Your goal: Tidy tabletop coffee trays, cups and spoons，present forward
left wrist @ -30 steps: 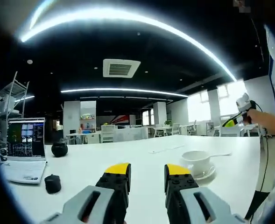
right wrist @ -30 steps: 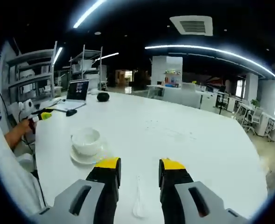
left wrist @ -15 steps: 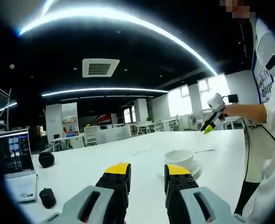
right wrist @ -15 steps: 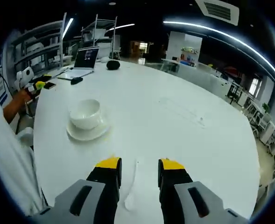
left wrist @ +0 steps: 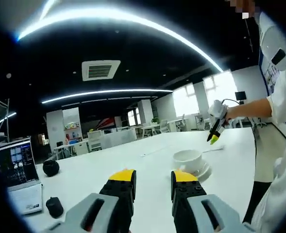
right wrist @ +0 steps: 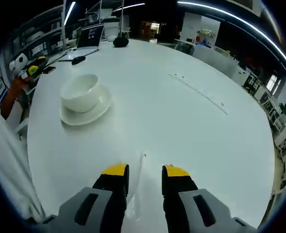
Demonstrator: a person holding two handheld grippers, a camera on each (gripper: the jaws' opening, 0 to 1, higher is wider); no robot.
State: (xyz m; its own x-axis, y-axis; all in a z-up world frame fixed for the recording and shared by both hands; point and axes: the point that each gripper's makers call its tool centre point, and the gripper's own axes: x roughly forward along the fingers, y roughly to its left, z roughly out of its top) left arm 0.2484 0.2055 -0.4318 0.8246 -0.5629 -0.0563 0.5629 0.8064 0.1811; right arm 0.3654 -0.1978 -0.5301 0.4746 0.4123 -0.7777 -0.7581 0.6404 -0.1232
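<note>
Both claws parted and empty: left claw (left wrist: 153, 177) level, right claw (right wrist: 145, 170) tipped steeply downward.

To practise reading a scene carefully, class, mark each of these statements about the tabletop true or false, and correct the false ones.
1. The cup stands on a saucer. True.
2. The spoon lies inside the cup. False: it lies on the table, between the right tongs' open jaws.
3. A laptop stands open on the table. True.
4. The left tongs grip the saucer. False: they are open, holding nothing.
</note>
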